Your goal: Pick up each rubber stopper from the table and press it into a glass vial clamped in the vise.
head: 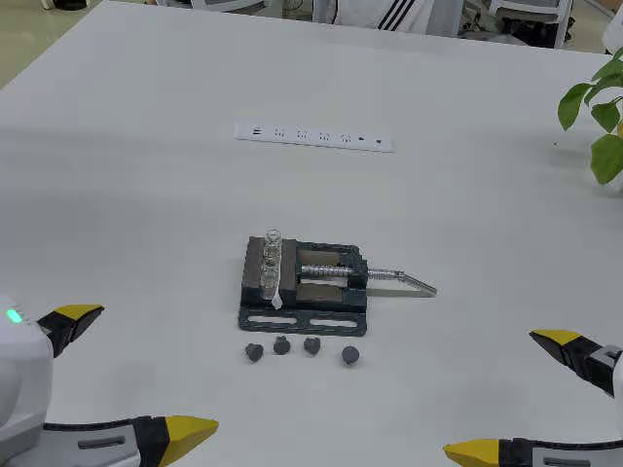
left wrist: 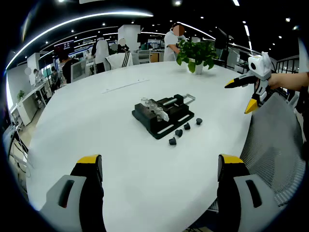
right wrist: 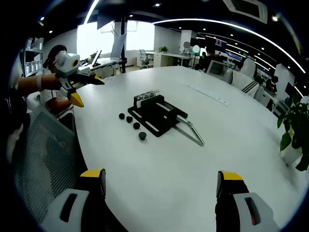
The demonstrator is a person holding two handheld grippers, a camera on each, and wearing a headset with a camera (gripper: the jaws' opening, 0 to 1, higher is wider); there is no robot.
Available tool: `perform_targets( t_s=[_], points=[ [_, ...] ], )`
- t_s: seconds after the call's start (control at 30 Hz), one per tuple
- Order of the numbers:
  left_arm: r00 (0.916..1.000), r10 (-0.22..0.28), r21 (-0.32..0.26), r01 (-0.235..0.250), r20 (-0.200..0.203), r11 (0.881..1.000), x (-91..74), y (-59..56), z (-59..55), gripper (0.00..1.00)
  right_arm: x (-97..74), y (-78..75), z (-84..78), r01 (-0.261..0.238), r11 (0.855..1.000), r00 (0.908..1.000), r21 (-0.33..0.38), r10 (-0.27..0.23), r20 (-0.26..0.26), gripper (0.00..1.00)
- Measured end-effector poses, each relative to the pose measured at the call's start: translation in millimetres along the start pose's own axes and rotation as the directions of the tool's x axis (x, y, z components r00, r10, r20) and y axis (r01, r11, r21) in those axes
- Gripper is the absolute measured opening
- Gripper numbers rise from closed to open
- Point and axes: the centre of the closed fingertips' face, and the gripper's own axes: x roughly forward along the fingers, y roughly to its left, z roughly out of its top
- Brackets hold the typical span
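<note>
Four stoppers (head: 281, 344) in row along vise (head: 304, 322) front; vials (head: 272, 255) upright.

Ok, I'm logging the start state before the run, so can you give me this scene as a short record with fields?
vise: dark, in the middle of the table
vials: clear glass, upright in a row, clamped in the vise
stoppers: four, dark, loose on the table in a row beside the vise's near side
left tool: open, empty, at the near table edge
right tool: open, empty, at the near table edge
other: power strip beyond the vise; plant at the far right
</note>
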Motion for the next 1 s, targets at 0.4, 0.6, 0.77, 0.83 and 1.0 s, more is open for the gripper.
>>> perform_targets(
  t_s=[0.4,0.6,0.77,0.83,1.0],
  points=[
    [0.9997,-0.022,-0.004,0.022,-0.007,1.000,2.0,0.3,-5.2,0.98,12.9,5.2,-1.8,-0.067,0.997,0.9957,-0.043,0.064,-0.066,0.90],
    [0.9996,-0.028,-0.006,0.028,-0.005,1.000,3.9,-0.8,-4.6,0.98,16.3,8.5,7.2,-0.108,0.989,0.9914,-0.099,0.100,-0.084,0.89],
    [0.9995,-0.032,0.007,0.032,-0.005,0.999,5.7,-2.2,-2.1,0.98,20.8,9.7,18.5,-0.142,0.978,0.9863,-0.155,0.127,-0.105,0.88],
    [0.9994,-0.033,0.009,0.034,-0.003,0.999,6.5,-2.5,-0.5,0.98,23.4,7.2,23.0,-0.152,0.972,0.9847,-0.181,0.133,-0.113,0.88],
    [0.9992,-0.040,0.020,0.040,-0.008,0.999,7.2,-3.1,-0.7,0.98,28.7,2.2,35.1,-0.185,0.952,0.9786,-0.242,0.157,-0.134,0.86]
  ],
)
